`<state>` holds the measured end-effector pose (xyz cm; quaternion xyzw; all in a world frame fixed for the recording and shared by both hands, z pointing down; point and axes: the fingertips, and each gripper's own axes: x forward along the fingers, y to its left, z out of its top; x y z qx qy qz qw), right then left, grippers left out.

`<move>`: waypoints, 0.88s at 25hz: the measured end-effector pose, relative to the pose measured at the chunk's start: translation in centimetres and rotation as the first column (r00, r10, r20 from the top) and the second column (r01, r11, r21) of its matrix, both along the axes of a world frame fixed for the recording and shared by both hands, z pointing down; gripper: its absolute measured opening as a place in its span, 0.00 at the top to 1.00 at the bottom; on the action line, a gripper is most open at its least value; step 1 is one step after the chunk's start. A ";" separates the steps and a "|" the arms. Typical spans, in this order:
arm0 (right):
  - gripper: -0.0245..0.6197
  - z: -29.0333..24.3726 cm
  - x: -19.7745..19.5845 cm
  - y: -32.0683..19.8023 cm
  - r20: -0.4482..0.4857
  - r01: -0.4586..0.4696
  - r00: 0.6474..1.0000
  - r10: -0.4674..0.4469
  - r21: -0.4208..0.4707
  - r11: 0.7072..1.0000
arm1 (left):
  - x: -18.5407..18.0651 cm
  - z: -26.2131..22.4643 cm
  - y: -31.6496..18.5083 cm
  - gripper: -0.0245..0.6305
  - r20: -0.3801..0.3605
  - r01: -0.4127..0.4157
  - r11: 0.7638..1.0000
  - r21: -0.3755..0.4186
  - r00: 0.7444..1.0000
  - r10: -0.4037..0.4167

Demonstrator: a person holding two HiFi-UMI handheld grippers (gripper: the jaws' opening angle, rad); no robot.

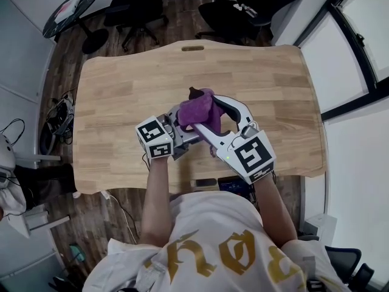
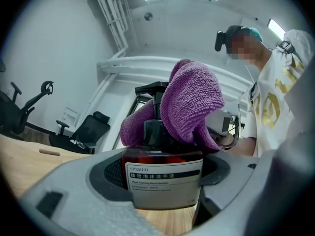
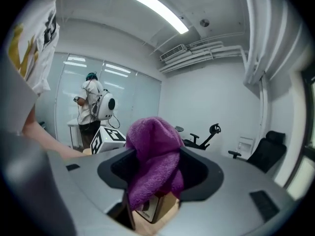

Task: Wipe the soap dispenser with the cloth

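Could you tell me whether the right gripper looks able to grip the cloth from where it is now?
Probably yes: the cloth is draped over the soap dispenser and hangs right between the right gripper's open jaws, with nothing else in the way.

Found the amber plastic pump soap dispenser at mid-frame in the head view, over the pale wooden table, clamped between the left gripper's jaws. Found the purple terry cloth draped over its pump, between the right gripper's parted jaws. Saw black office chairs beyond the table, along the upper edge.
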<state>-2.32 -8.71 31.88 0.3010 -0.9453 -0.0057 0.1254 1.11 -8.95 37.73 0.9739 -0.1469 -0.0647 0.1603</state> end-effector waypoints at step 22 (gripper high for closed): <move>0.75 -1.9 2.9 -1.5 0.469 0.148 0.883 -0.010 -0.258 0.955 | -0.5 -1.9 0.6 0.42 -0.049 -0.041 0.999 0.030 0.998 0.042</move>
